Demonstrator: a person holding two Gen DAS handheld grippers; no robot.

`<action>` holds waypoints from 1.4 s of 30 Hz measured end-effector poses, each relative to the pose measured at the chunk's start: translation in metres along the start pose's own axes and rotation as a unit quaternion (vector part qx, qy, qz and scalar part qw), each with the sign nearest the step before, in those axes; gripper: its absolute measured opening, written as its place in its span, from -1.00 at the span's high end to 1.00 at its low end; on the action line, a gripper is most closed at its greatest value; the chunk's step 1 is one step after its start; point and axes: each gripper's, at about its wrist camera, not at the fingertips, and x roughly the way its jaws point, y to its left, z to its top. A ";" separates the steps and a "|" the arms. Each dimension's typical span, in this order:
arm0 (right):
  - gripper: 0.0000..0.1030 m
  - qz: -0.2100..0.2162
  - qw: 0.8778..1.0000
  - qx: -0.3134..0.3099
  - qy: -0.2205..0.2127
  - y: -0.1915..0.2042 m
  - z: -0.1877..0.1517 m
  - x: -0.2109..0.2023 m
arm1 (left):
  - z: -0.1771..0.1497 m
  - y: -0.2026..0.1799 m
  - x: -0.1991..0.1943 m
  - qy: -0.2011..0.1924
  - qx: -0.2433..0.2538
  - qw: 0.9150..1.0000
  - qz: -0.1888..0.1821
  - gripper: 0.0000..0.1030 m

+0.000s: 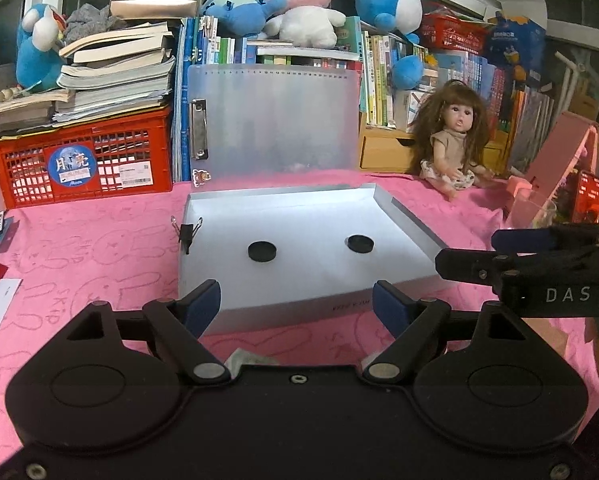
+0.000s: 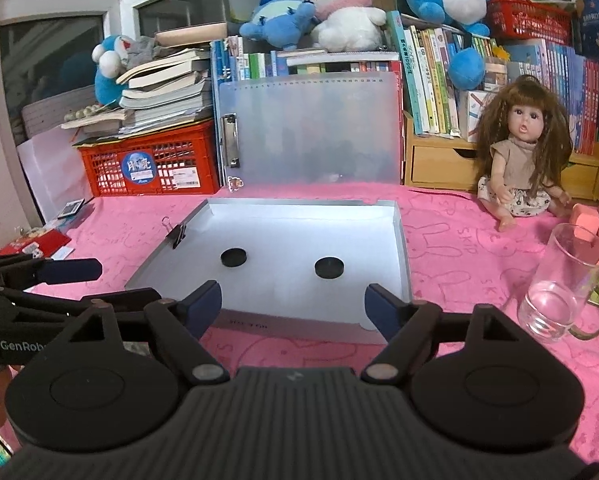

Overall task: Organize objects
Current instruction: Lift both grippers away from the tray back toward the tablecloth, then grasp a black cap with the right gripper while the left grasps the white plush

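Grippers held side by side point slightly downward at a shallow silver tray (image 1: 403,216) on a pink cloth-covered surface (image 1: 99,248). Left gripper (image 1: 297,306) has its blue-padded jaws spread wide with nothing between them, hovering just before the tray's near edge. Right gripper (image 2: 293,304) is likewise released and empty, at the same near edge; in the left view it juts in from the right side. Inside the tray lie two black discs (image 2: 233,257), well apart, and a black binder clip (image 2: 176,234) is clamped on the tray's left wall. Behind the tray stands a frosted clipboard (image 2: 311,128), upright against rows of books. A red crate (image 2: 151,160) bearing stacked books sits to the left, a long-haired doll (image 2: 519,160) to the right, and a clear glass mug (image 2: 563,280) near the right gripper. Plush toys (image 2: 339,4) rest on top of the books.
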 end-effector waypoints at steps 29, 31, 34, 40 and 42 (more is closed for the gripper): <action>-0.75 -0.018 0.999 -0.021 -0.030 0.010 -0.067 -0.041 | -0.077 0.004 -0.062 -0.057 0.021 0.998 0.005 -0.62; -0.77 -0.021 0.999 -0.023 -0.032 0.010 -0.071 -0.045 | -0.081 0.005 -0.066 -0.062 0.022 0.998 0.004 -0.63; -0.77 -0.022 0.999 -0.026 -0.033 0.009 -0.077 -0.049 | -0.088 0.004 -0.070 -0.064 0.025 0.998 0.003 -0.64; -0.77 -0.027 0.999 -0.032 -0.028 0.012 -0.087 -0.049 | -0.098 0.001 -0.070 -0.051 0.027 0.998 0.002 -0.64; -0.77 -0.028 0.999 -0.033 -0.027 0.013 -0.090 -0.050 | -0.101 0.000 -0.070 -0.050 0.026 0.998 0.002 -0.64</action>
